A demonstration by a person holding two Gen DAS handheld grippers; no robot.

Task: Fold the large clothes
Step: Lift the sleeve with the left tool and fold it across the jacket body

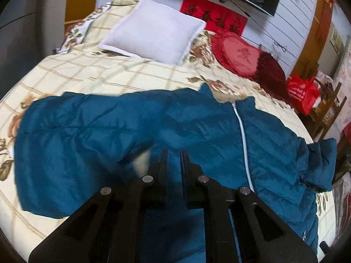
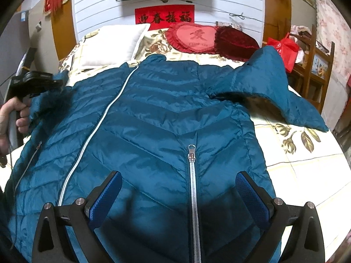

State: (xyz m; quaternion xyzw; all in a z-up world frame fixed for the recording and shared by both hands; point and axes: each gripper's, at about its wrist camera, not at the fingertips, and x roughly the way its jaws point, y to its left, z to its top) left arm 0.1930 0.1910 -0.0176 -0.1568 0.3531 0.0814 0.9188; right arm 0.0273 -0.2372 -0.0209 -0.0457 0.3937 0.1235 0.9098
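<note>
Nearest us in the right wrist view, the right gripper [image 2: 178,188] hangs over the jacket's [image 2: 153,114] lower front, its blue-padded fingers [image 2: 105,197] wide apart, with nothing between them but the silver zipper [image 2: 193,186] below. At nine o'clock a hand [image 2: 13,118] grips the left gripper's handle at the jacket's edge. In the left wrist view, the left gripper [image 1: 174,153] has its black fingers [image 1: 163,164] drawn together, seemingly pinching blue fabric, though blur hides the contact. The teal jacket lies spread across the floral bedspread [image 1: 87,72]. Farther off, at twelve o'clock, sit a white pillow [image 2: 114,43] and red heart cushions [image 2: 193,37].
</note>
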